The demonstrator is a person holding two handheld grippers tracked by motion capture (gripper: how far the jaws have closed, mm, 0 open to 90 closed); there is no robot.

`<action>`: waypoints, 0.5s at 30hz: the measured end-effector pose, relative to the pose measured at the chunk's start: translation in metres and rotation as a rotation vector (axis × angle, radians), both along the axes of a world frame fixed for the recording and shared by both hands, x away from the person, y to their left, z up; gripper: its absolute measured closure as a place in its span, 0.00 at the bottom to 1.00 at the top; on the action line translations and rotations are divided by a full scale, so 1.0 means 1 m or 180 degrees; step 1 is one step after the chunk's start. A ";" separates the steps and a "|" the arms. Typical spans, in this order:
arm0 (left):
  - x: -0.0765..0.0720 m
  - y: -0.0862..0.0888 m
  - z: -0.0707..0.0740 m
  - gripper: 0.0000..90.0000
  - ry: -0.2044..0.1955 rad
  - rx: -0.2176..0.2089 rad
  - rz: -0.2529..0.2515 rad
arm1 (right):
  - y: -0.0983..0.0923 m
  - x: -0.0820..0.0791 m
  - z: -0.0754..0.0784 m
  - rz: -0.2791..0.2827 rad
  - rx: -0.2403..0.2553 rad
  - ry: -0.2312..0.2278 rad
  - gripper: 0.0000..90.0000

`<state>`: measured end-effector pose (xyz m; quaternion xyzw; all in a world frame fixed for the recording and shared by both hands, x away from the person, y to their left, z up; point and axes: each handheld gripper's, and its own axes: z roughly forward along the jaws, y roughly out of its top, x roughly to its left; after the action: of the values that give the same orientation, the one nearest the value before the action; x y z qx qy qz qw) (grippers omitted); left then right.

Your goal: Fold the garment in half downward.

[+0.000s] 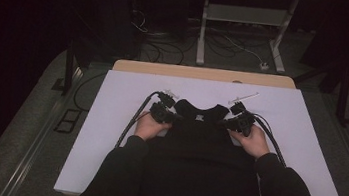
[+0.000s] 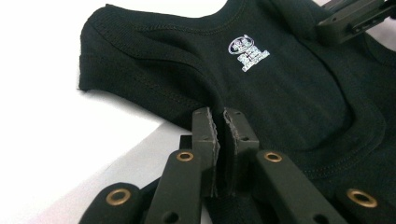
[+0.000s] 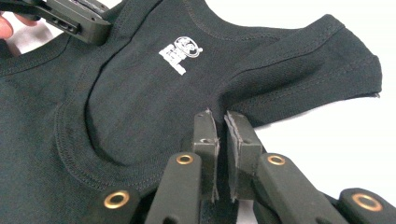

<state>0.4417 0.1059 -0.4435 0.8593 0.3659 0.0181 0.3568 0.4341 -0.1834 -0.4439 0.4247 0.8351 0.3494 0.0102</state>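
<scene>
- The black sleeveless top (image 1: 200,146) lies flat at the centre of the frame on the white surface (image 1: 107,135), its neckline toward the top and a small white printed label (image 2: 248,52) just under the collar.
- The left gripper (image 2: 218,122) has its fingers (image 2: 204,135) closed narrowly on the armhole edge. The bite looks shallow, so the seam could slip free if the person lifts.
- The right gripper (image 3: 220,122) pinches the opposite armhole edge in the same way. Possibly only one layer is caught, which would leave the back panel dragging behind.
- An uneven pull by the two hands would probably skew the top and wrinkle it.
- The trailing cables (image 1: 135,118) lie beside the cloth and might snag it.
</scene>
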 end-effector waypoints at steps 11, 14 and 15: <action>-0.010 0.009 0.009 0.93 0.0029 -0.0140 0.0067 | -0.006 -0.009 0.008 -0.0017 0.0099 -0.0063 0.93; -0.013 0.011 0.018 0.93 -0.0019 -0.0205 0.0060 | -0.007 -0.014 0.015 -0.0011 0.0155 -0.0086 0.93; -0.014 0.011 0.020 0.93 -0.0032 -0.0208 0.0056 | -0.007 -0.016 0.017 -0.0009 0.0166 -0.0100 0.93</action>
<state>0.4275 0.1173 -0.4237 0.8438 0.3721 0.0135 0.3864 0.4186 -0.1908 -0.4271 0.4206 0.8248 0.3777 0.0127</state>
